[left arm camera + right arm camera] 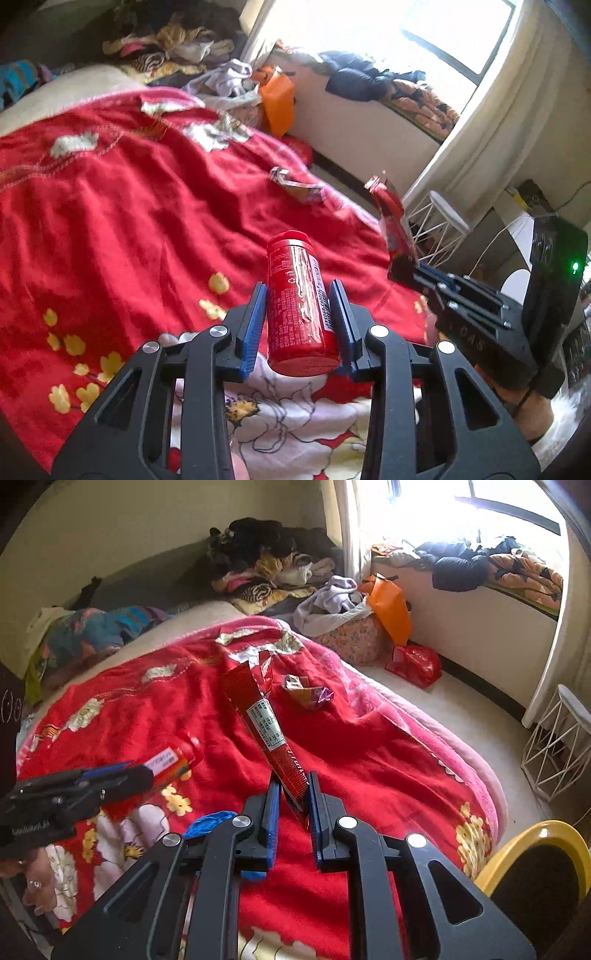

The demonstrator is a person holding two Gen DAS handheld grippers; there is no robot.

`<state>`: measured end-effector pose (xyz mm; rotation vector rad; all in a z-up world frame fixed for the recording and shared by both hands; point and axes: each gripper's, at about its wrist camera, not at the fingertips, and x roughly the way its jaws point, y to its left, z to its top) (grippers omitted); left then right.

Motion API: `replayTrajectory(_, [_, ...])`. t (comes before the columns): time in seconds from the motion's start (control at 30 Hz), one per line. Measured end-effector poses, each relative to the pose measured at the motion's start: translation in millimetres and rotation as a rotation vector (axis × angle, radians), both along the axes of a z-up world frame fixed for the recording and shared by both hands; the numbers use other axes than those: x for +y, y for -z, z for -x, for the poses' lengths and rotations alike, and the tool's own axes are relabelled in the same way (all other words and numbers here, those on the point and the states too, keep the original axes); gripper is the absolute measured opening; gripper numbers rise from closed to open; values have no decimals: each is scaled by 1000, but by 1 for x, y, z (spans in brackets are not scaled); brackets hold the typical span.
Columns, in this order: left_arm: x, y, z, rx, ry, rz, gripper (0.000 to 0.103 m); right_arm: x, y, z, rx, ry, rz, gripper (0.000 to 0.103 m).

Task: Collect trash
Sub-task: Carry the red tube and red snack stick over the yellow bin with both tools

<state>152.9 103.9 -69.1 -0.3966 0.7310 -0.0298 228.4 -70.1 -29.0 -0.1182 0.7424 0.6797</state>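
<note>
Trash on my screens comes to three pieces: one red canister [301, 306], one long red wrapper [267, 734] and one crumpled wrapper [308, 692] lying loose on the red blanket [369, 760]. I count two grippers, each with something in it. My left gripper [297, 325] has its blue pads pressed on either side of the canister, so it is clamped on it and holds it clear of the blanket; the canister's long axis runs away from the camera along the fingers, cap end pointing forward and slightly up in the left wrist view, flat base towards me. My right gripper [291, 801] is pinched nearly closed on the lower end of the long wrapper, which stands up from the jaws and leans to the upper left in the right wrist view, torn end highest, printed label facing the camera. From the left wrist camera I see that same wrapper [393, 225] rising from the right gripper [402, 271] off to the side, above the blanket's edge. The crumpled wrapper sits beyond both grippers, near the far side edge of the blanket, untouched. Off the bed I count one orange bag [391, 607], one red bag [415, 664] on the floor, one white wire stool [561, 746] and one yellow chair [535, 864].
</note>
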Motion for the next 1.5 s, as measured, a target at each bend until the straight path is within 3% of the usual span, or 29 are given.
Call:
replayTrajectory(0.63, [-39, -45, 13, -111, 85, -29, 28, -71, -30, 35, -42, 121, -64, 14])
replayTrajectory(1.5, [-108, -53, 13, -140, 230, -59, 28, -175, -31, 49, -42, 359, -94, 13])
